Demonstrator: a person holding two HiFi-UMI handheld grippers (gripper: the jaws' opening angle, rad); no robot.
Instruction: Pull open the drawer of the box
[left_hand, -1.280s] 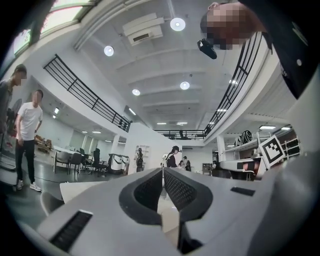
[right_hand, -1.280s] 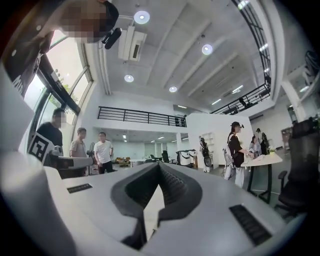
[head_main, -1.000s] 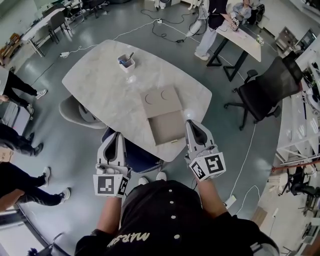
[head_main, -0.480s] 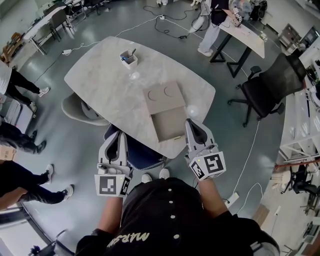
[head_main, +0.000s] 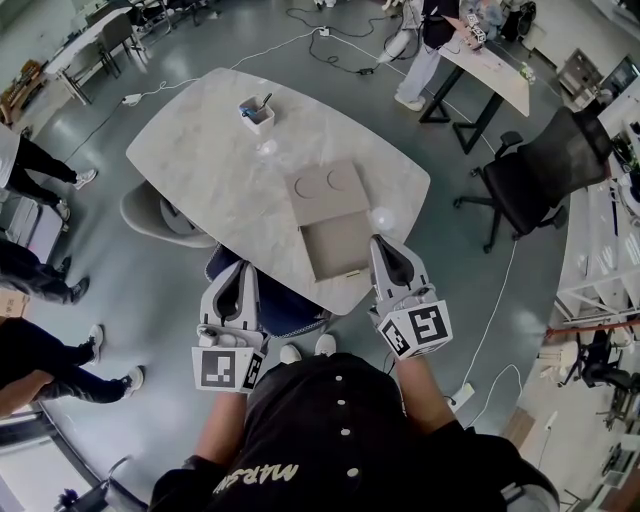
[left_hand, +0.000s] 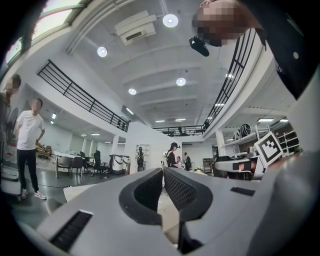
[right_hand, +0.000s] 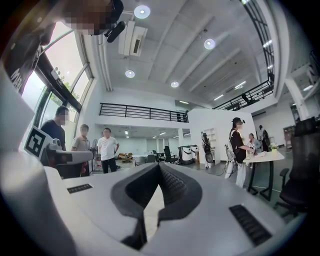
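The drawer (head_main: 338, 247), shown drawn out of the box (head_main: 325, 190) on the tabletop (head_main: 210, 150), lies just ahead-left of the nearer right gripper (head_main: 386, 247) and further ahead-right of the left gripper (head_main: 240, 276), both held closed and empty.

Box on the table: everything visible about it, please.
The box is flat, square, tan and cardboard-looking, with two round marks side by side on its top. Its drawer is pulled out toward the person: a shallow tray, apparently empty. It lies flat on the pale marble-look table, drawer near the closest edge. The right gripper is beside the drawer's right corner, not holding it.
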